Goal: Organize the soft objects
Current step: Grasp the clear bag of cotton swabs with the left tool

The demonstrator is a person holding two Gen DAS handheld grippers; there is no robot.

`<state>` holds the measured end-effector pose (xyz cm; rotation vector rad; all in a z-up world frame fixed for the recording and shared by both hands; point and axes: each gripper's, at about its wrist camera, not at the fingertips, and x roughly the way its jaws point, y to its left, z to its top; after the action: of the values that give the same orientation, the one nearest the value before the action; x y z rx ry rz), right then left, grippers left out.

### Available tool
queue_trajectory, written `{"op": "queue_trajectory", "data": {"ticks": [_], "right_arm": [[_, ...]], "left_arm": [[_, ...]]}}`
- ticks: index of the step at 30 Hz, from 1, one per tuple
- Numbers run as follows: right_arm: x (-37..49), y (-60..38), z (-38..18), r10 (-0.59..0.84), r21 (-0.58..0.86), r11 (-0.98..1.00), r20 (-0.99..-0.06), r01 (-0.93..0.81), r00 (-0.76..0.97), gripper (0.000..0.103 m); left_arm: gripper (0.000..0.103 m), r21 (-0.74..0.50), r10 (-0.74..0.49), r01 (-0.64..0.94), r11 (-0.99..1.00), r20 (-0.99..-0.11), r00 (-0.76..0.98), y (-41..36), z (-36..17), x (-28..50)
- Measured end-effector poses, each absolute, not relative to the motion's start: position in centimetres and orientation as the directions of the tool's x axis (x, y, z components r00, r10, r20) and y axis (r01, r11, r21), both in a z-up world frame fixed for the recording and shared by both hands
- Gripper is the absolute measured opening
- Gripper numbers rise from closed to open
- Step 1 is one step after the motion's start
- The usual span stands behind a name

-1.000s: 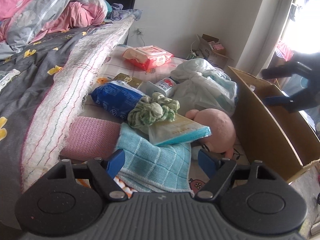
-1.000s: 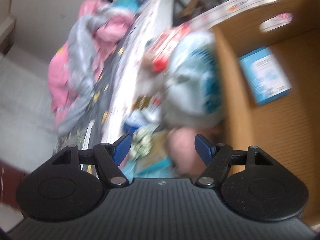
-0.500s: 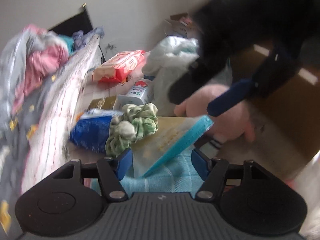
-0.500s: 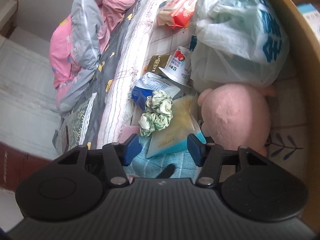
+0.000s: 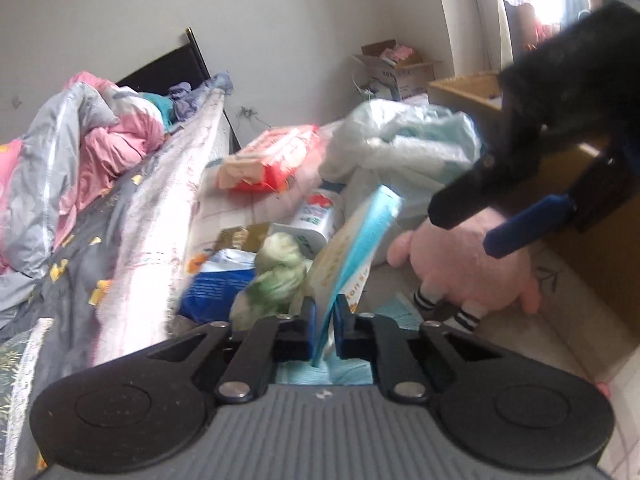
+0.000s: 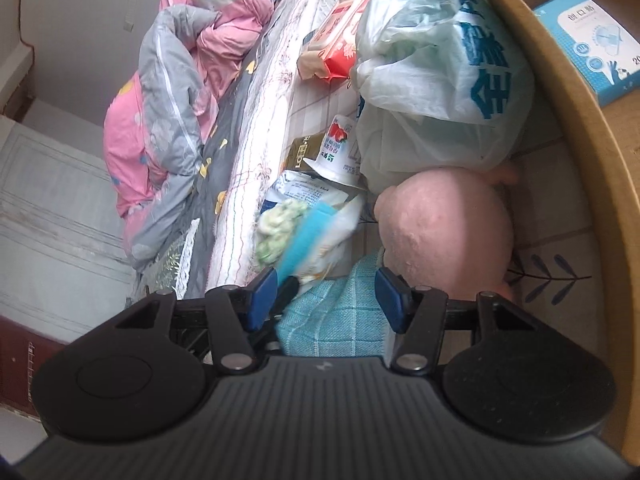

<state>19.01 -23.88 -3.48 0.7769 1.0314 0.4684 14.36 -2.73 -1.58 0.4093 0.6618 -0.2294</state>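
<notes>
My left gripper (image 5: pixel 323 322) is shut on the edge of a flat pale packet with a teal edge (image 5: pixel 352 248) and tilts it up off the pile; the packet also shows in the right wrist view (image 6: pixel 316 236). A green scrunchie (image 5: pixel 276 276) lies just left of it. My right gripper (image 6: pixel 326 294) is open, above a teal checked cloth (image 6: pixel 340 312) and beside the pink plush toy (image 6: pixel 448 228). In the left wrist view the right gripper (image 5: pixel 508 216) hangs over the plush (image 5: pixel 472 264).
A cardboard box (image 6: pixel 580 128) stands at the right with a blue-white carton (image 6: pixel 592 44) inside. A white plastic bag (image 6: pixel 440 72), a red-orange wipes pack (image 5: pixel 272 160), a yoghurt cup (image 6: pixel 336 148) and a blue pouch (image 5: pixel 216 284) crowd the floor beside the bed (image 5: pixel 120 208).
My left gripper has closed on the teal-edged packet and lifted its edge upright. My right gripper has come down closer to the plush and the cloth, still open.
</notes>
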Motion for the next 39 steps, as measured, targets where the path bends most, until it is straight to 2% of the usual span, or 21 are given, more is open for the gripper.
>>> {"op": "queue_trajectory", "data": {"ticks": [4,12,16,19,22,23,24,26,29,32,34,39], "right_arm": [[18.7,-24.0,-3.2,0.683,0.765,0.644,-0.57,-0.008,0.457,0.054],[18.3,-22.4,-3.5,0.726,0.78,0.622,-0.547,-0.061,0.418,0.05],[18.5,-20.7,-4.3,0.782,0.818,0.571,-0.514,-0.073,0.352,0.048],[18.9,-18.6,-6.4,0.804,0.823,0.564,-0.529,-0.066,0.271,0.047],[19.5,-17.4,-9.5,0.78,0.799,0.602,-0.585,-0.008,0.224,0.042],[19.6,-17.3,-9.8,0.78,0.8,0.599,-0.584,-0.001,0.223,0.035],[19.5,-17.2,-10.0,0.778,0.798,0.602,-0.587,0.0,0.224,0.033],[19.5,-17.4,-9.9,0.771,0.793,0.609,-0.594,0.006,0.229,0.033],[19.4,-18.0,-10.1,0.756,0.78,0.626,-0.61,0.013,0.239,0.034],[19.5,-18.5,-10.6,0.762,0.787,0.616,-0.603,0.023,0.238,0.035],[19.4,-18.7,-10.5,0.762,0.79,0.614,-0.595,0.01,0.253,0.038],[19.1,-19.0,-10.3,0.744,0.772,0.635,-0.608,-0.01,0.277,0.044]], "left_arm": [[0.009,0.315,-0.112,0.384,0.868,-0.628,0.77,-2.2,-0.3,11.4],[0.01,0.318,-0.097,0.457,0.831,-0.726,0.681,-1.7,-3.7,8.9],[0.01,0.3,-0.1,0.458,0.837,-0.74,0.665,-1.6,-4.4,8.5],[0.011,0.284,-0.104,0.461,0.841,-0.751,0.653,-1.5,-4.8,7.9],[0.013,0.28,-0.082,0.471,0.836,-0.786,0.613,-1.2,-5.8,7.9],[0.017,0.288,-0.076,0.473,0.832,-0.786,0.613,-1.1,-5.9,7.7],[0.02,0.287,-0.082,0.476,0.831,-0.784,0.615,-0.9,-5.7,7.4],[0.029,0.231,-0.125,0.483,0.845,-0.792,0.597,-0.2,-4.9,7.1],[0.03,0.111,-0.195,0.452,0.885,-0.793,0.577,1.7,-3.4,7.3],[0.04,-0.043,-0.278,0.397,0.917,-0.782,0.558,3.8,-2.2,8.0],[0.041,-0.128,-0.308,0.346,0.93,-0.784,0.539,4.6,-2.1,9.0],[0.042,-0.164,-0.273,0.248,0.955,-0.814,0.513,4.7,-3.8,11.6]]}}
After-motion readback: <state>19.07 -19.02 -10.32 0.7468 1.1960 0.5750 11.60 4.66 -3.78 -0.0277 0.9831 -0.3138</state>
